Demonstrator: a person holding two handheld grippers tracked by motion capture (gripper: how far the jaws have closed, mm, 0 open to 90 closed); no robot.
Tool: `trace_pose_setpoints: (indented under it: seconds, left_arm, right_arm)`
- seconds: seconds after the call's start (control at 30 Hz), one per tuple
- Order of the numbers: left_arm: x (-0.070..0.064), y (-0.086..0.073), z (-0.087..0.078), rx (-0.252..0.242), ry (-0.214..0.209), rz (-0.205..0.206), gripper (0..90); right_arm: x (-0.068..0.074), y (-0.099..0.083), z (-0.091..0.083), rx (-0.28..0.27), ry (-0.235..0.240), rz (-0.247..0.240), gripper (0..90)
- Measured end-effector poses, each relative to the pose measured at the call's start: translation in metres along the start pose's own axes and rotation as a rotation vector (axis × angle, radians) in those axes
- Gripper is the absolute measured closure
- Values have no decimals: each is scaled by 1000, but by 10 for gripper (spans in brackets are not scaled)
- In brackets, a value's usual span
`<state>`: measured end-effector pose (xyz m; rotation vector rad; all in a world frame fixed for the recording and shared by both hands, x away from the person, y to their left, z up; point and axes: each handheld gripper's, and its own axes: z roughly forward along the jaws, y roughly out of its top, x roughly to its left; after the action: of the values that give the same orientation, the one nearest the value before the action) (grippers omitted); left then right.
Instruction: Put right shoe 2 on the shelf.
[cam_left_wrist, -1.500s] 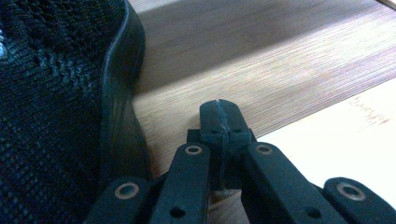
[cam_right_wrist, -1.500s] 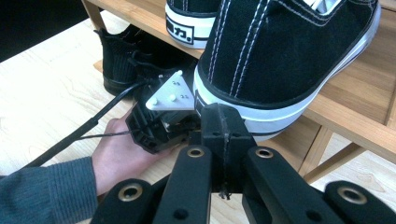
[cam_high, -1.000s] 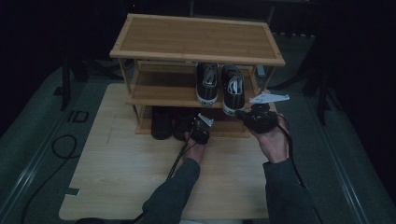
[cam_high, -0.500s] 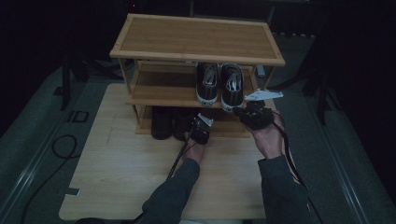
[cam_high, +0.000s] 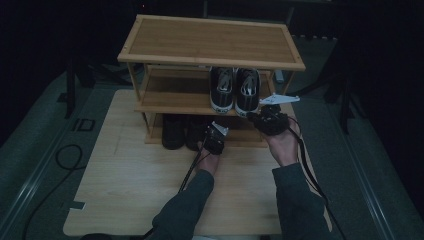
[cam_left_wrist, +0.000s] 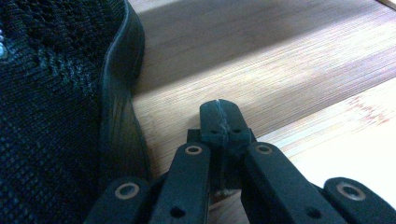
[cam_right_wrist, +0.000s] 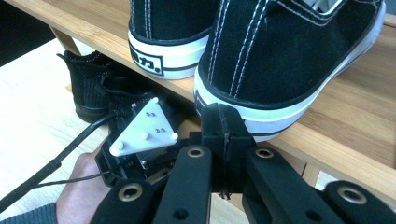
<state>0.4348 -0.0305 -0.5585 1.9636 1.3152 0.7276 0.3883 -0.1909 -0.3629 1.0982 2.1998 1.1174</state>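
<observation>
Right claw (cam_high: 264, 116) has swung in from beside the shoe rack (cam_high: 210, 42), jaws pressed together and empty, at the heel of the right sneaker (cam_right_wrist: 289, 51) on its middle shelf; left claw (cam_left_wrist: 219, 122), likewise closed and empty, sits by the black shoe (cam_left_wrist: 56, 102) on its bottom shelf, so pickup looks next
</observation>
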Motion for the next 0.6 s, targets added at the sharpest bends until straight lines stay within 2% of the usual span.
trace_pose_setpoints:
  seconds: [0.17,0.6]
  left_arm:
    - [1,0,0,-1,-4,-6,900]
    - [0,0,0,-1,-2,-4,900]
  right_arm:
    - [1,2,6,9,-8,-8,900]
    - [-2,4,10,14,32,-10,900]
